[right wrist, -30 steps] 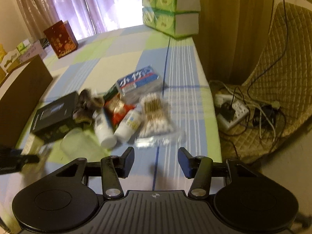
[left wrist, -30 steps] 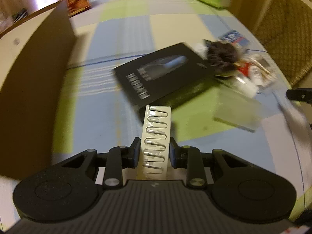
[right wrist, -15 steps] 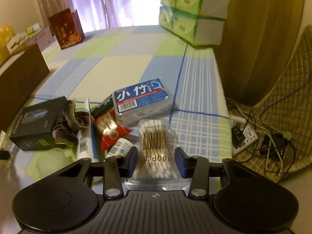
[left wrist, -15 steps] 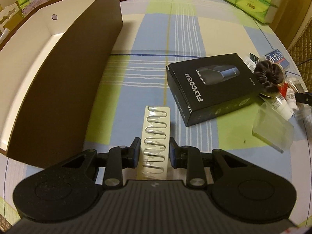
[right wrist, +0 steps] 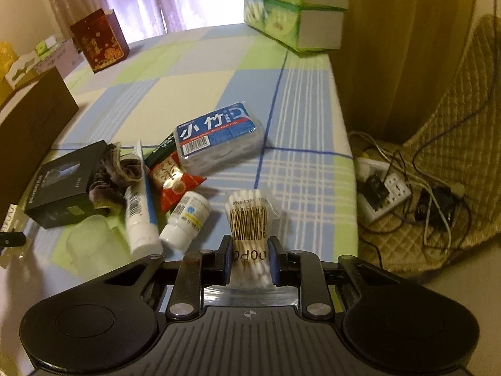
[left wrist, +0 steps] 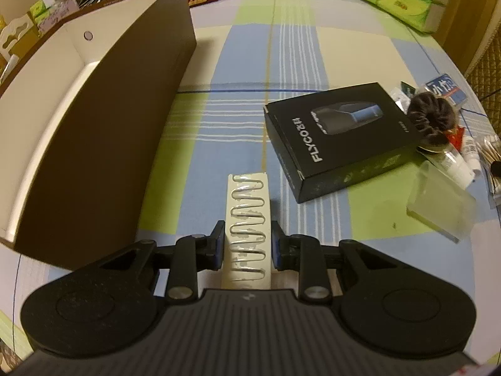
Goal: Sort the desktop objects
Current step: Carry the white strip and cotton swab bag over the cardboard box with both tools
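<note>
Left gripper (left wrist: 247,244) is clamped on a strip of paper clips (left wrist: 249,219), held above the table between the brown box (left wrist: 94,144) and black box (left wrist: 341,138). Right gripper (right wrist: 249,260) squeezes the cotton swab bag (right wrist: 250,219) near the table's right edge.

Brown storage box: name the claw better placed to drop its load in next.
Left. The left claw is shut on the white card of clips right beside the open brown box. The right claw, shut on the cotton swab pack, is across the table from it.
</note>
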The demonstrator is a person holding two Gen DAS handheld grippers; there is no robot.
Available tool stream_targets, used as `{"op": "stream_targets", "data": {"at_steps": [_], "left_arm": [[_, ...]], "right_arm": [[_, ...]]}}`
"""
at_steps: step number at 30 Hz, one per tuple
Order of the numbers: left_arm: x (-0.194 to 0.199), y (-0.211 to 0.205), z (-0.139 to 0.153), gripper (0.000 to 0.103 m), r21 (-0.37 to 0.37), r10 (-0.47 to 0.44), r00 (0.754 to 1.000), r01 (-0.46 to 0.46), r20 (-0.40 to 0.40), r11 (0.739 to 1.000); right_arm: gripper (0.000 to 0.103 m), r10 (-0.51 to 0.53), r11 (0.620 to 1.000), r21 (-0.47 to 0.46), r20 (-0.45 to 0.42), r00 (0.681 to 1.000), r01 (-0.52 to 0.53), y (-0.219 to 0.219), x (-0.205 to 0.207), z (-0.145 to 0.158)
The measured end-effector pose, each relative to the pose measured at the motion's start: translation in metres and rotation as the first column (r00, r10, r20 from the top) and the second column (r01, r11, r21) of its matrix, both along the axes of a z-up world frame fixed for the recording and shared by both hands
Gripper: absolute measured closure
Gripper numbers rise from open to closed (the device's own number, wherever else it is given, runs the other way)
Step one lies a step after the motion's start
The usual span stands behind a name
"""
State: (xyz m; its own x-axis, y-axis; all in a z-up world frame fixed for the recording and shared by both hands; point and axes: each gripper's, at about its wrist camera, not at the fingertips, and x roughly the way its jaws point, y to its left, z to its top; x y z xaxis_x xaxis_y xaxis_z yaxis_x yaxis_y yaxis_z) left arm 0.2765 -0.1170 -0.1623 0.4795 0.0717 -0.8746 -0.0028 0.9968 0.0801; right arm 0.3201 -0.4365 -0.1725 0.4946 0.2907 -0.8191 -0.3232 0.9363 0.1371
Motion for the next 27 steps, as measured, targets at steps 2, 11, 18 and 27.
{"op": "stream_targets", "data": {"at_steps": [2,11,18,27], "left_arm": [[-0.004,-0.001,0.004,0.079,-0.005,-0.006,1.000,0.006,0.006,1.000],[-0.031,0.005,0.043,0.079,-0.053,-0.044,0.997,0.048,0.065,0.997],[-0.055,0.029,0.082,0.079,-0.111,-0.092,0.988,0.105,0.121,0.988],[-0.068,0.096,0.137,0.079,-0.144,-0.096,0.967,0.132,0.236,0.981]], "right_arm": [[0.083,-0.010,1.000,0.014,-0.005,1.000,0.010,-0.001,-0.009,0.008],[0.083,0.053,0.996,0.077,-0.036,0.998,-0.050,0.031,-0.057,0.041],[0.083,0.067,0.990,0.125,-0.033,0.997,-0.063,0.068,-0.093,0.066],[0.083,0.117,0.976,0.182,0.026,0.993,-0.120,0.147,-0.120,0.099]]}}
